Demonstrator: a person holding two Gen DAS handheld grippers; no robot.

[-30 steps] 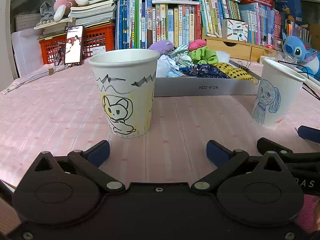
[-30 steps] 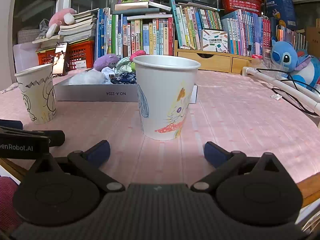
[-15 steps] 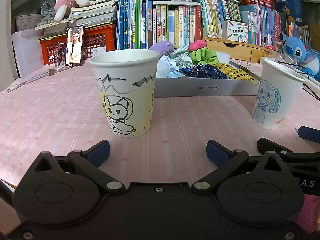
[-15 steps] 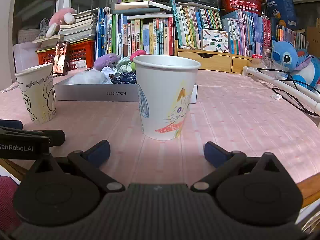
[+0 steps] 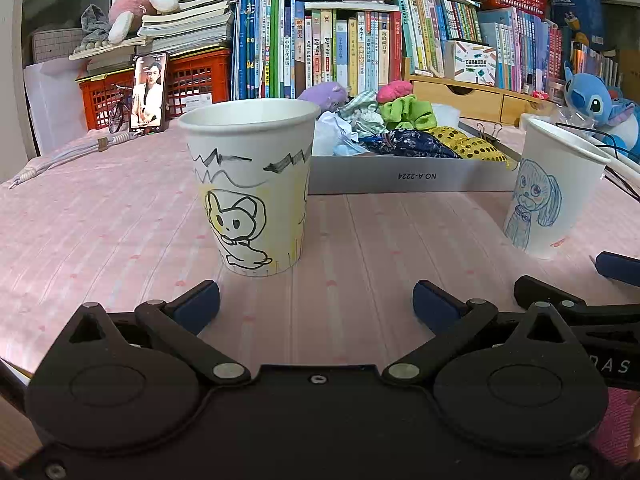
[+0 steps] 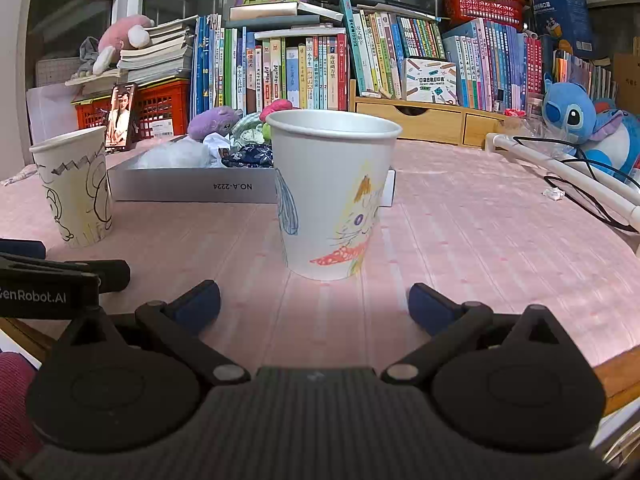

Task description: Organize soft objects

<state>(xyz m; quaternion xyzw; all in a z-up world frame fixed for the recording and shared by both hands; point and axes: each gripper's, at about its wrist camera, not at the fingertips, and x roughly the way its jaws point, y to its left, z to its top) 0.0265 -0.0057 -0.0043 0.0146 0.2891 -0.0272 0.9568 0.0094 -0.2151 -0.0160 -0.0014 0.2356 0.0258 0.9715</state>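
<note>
A grey shallow box (image 5: 412,176) at the back of the pink table holds several soft things: a purple plush (image 5: 326,94), a green scrunchie (image 5: 406,110), a dark blue cloth (image 5: 412,144) and a yellow sequin piece (image 5: 468,144). The box also shows in the right wrist view (image 6: 192,190). A paper cup with a yellow animal drawing (image 5: 252,188) stands just ahead of my open, empty left gripper (image 5: 316,306). A cup with a cat drawing (image 6: 332,196) stands just ahead of my open, empty right gripper (image 6: 314,304).
A wall of books (image 5: 360,40) and a red crate (image 5: 192,84) with a phone (image 5: 148,92) line the table's back. A blue plush (image 6: 580,124), a white pole and black cables (image 6: 580,184) lie at the right. The table's front edge is close under both grippers.
</note>
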